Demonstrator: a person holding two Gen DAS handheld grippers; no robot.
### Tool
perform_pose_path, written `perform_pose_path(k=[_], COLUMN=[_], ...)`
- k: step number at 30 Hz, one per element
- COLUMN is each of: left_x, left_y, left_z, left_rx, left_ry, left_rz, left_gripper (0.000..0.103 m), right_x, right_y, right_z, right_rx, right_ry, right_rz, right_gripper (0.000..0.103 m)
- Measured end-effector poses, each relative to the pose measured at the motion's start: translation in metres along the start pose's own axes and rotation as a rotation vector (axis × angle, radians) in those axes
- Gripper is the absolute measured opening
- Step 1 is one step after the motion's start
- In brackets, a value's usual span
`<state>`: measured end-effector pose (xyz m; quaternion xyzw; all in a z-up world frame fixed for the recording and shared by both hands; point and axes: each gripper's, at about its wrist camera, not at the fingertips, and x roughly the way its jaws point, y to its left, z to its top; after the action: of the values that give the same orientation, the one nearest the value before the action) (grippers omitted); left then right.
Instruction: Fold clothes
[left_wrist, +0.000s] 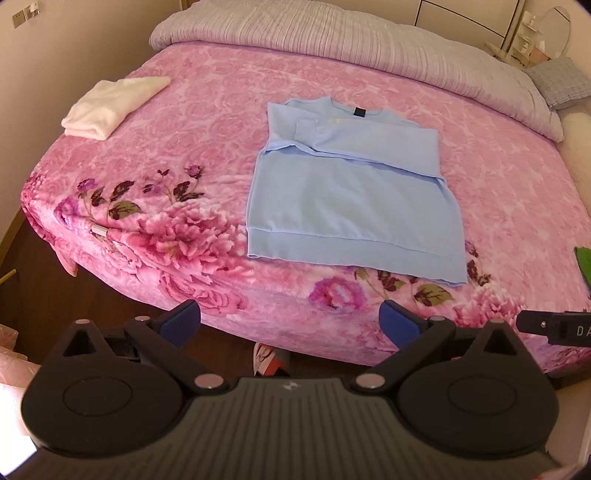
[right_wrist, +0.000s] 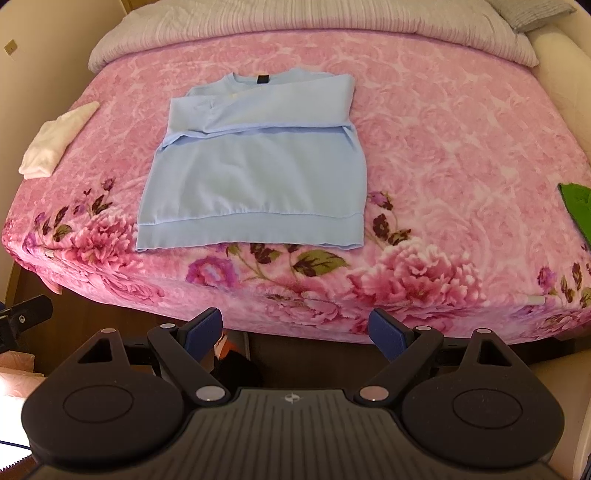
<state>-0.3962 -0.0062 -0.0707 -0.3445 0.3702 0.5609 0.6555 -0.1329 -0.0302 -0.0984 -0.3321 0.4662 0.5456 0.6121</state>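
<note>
1. Black two-finger left gripper (left_wrist: 290, 320) with blue pads sits closest to the lens, held short of the bed's foot, jaws spread wide and gripping nothing. The black right gripper (right_wrist: 295, 326) is likewise wide apart and empty.
2. Pink floral plush blanket (left_wrist: 207, 122) covers the bed; its deep pile could, I judge, drag on cloth and rumple a fold as fabric slides over it.
3. Pale blue knit sweatshirt (left_wrist: 351, 195) lies flat near the bed's foot, hem toward the grippers, both sleeves crossed over the chest, a dark label at the collar. It is partly folded; a loose sleeve may slip out if the hem is lifted unevenly.
4. Folded white cloth (left_wrist: 110, 105) rests well apart, toward the blanket's left edge.
5. Green fabric (right_wrist: 578, 206) peeks in at the right edge.
</note>
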Motion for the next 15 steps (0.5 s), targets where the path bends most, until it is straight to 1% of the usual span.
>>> perform_pose_path(k=[3, 4, 6, 8, 11, 13, 15], left_x=[0.021, 0.031, 0.056, 0.081, 0.129, 0.162, 0.194], left_y=[0.003, 0.005, 0.014, 0.024, 0.049, 0.066, 0.083], left_z=[0.013, 0.018, 0.028, 0.038, 0.046, 0.051, 0.056], left_rx=[0.003, 0.004, -0.011, -0.026, -0.059, -0.081, -0.103], left_ry=[0.015, 0.022, 0.025, 0.028, 0.033, 0.037, 0.04], left_rz=[-0.021, -0.039, -0.101, -0.162, -0.211, -0.244, -0.277], left_gripper=[0.102, 0.102, 0.102, 0.102, 0.101, 0.098, 0.089], right_x=[0.018, 0.026, 0.042, 0.062, 0.096, 0.123, 0.151], right_y=[0.001, -0.001, -0.003, -0.013, -0.03, -0.044, -0.057], right_z=[0.012, 0.016, 0.025, 0.033, 0.043, 0.048, 0.05], right_rx=[0.012, 0.024, 0.046, 0.085, 0.151, 0.197, 0.243], right_ry=[0.017, 0.022, 0.031, 0.008, -0.038, -0.065, -0.082], right_rz=[-0.006, -0.001, 0.007, 0.041, 0.089, 0.115, 0.135], right_gripper=[0.089, 0.089, 0.089, 0.089, 0.089, 0.089, 0.089])
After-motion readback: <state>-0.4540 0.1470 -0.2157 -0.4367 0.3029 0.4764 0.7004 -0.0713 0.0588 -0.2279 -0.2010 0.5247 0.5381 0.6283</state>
